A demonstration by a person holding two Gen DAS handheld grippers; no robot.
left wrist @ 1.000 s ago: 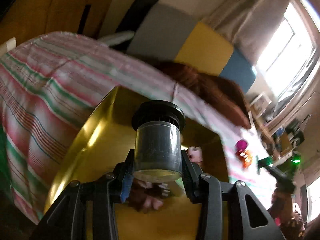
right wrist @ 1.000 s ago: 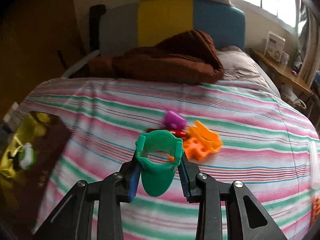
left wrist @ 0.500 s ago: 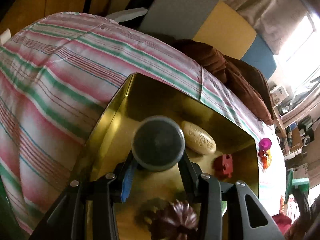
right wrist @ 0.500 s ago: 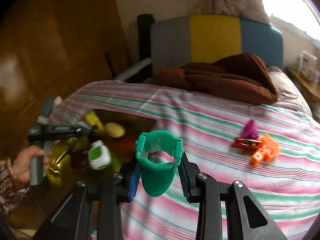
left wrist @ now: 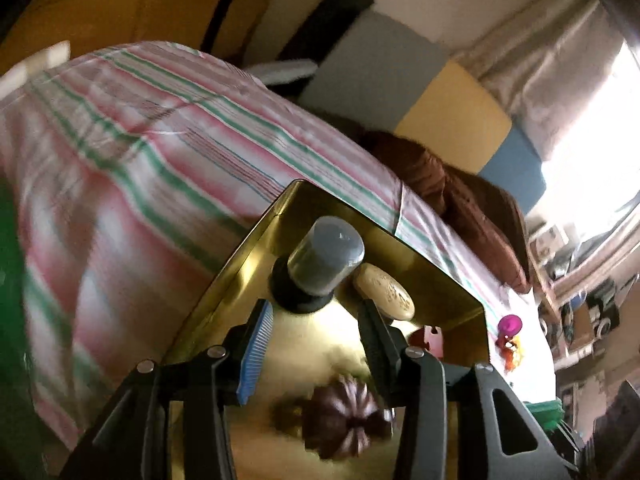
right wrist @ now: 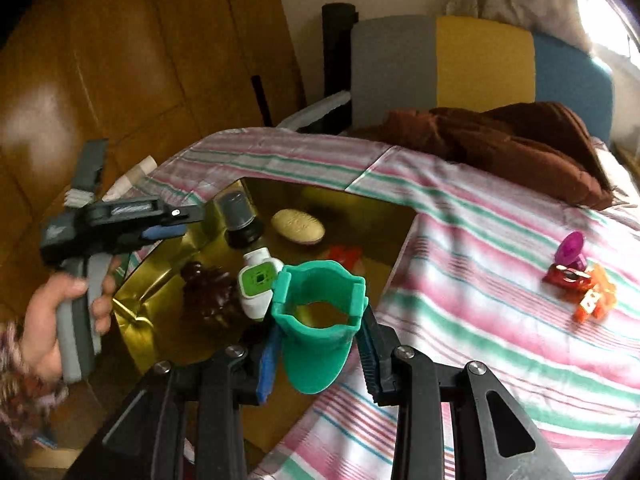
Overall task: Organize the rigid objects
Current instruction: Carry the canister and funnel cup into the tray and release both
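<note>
Left gripper (left wrist: 316, 312) fingers apart, nothing gripped; grey jar (left wrist: 320, 264) stands cap-down, long axis upright, in gold tray (left wrist: 448, 280), just beyond fingertips. Right gripper (right wrist: 320, 344) fingers clamped on teal cup (right wrist: 318, 320), mouth facing away. Only right view shows white-green piece (right wrist: 258, 284) in tray.

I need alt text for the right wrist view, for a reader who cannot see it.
The right gripper holds a green cup over the near edge of a gold tray on a striped bed. In the tray are a jar, an oval stone and other small items; the left gripper is beside the jar.
</note>
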